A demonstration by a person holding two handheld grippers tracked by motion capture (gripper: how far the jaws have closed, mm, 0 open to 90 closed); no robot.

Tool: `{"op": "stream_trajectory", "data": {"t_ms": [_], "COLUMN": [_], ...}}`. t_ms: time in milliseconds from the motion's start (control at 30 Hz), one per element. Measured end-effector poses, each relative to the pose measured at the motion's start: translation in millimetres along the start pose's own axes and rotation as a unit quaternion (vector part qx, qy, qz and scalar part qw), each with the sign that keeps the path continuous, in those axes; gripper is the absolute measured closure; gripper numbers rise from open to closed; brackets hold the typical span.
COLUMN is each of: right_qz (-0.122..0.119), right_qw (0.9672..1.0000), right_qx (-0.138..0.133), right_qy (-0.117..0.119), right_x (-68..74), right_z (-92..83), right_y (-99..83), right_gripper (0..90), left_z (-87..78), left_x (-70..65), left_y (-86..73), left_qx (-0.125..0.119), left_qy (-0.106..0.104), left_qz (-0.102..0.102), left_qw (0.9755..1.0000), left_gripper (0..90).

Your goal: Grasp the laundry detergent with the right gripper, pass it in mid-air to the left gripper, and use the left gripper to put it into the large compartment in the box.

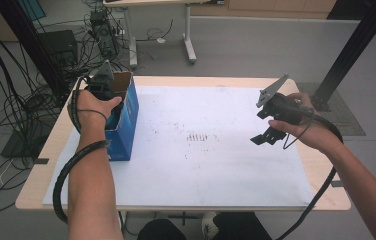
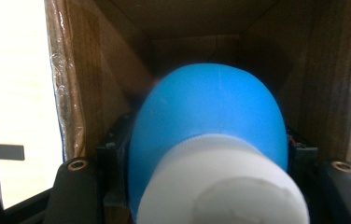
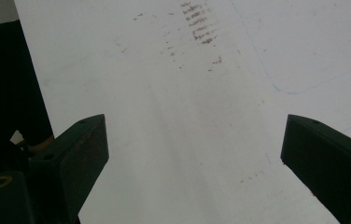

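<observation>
An open blue cardboard box [image 1: 127,125] stands at the left of the table. My left gripper [image 1: 104,88] reaches down into it from above. In the left gripper view this gripper [image 2: 207,144] is shut on a blue bottle [image 2: 211,109] with a white cap [image 2: 225,184], and the brown inner walls of the box [image 2: 99,79] surround it. The bottle's cap end faces the camera. At the right, my right gripper [image 1: 266,136] hovers over the white sheet [image 1: 201,155]. In the right gripper view its jaws stand wide apart, open [image 3: 194,154], with nothing between them.
The wooden table [image 1: 191,79] is covered by the white sheet [image 3: 187,93], which carries faint brown smudges [image 1: 198,136]. Cables [image 1: 6,110] lie on the floor at the left. A black frame post [image 1: 348,55] rises at the right, and another table's legs [image 1: 190,47] stand behind.
</observation>
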State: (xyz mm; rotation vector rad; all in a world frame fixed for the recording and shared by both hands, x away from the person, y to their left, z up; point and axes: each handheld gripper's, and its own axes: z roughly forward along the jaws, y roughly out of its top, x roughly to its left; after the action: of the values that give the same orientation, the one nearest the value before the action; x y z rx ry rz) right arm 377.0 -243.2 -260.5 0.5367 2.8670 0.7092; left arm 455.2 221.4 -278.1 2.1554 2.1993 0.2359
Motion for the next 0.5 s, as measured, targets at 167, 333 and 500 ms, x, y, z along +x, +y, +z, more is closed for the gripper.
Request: {"op": "stream_trajectory", "data": {"t_ms": [167,333,500], "right_qz": [-0.001,-0.002,0.000], "right_qw": [1.0000,1.0000,1.0000], "right_qx": [0.001,0.000,-0.001], "right_qy": [0.000,0.000,0.000], "right_x": [0.0,0.4,0.7], "right_z": [-0.5,-0.5,-0.6], "right_y": [0.8,1.1,0.0], "right_gripper": [7.7,7.6,7.7], "left_z": [-0.1,0.0,0.1], "left_x": [0.2,0.7,0.3], "left_y": [0.1,0.0,0.1], "left_qx": [0.003,0.002,0.003], "left_qy": [0.000,-0.001,0.000], "left_qz": [-0.002,-0.003,-0.003], "left_qw": [1.0000,1.0000,1.0000], "left_gripper": [36.9,36.9,36.8]}}
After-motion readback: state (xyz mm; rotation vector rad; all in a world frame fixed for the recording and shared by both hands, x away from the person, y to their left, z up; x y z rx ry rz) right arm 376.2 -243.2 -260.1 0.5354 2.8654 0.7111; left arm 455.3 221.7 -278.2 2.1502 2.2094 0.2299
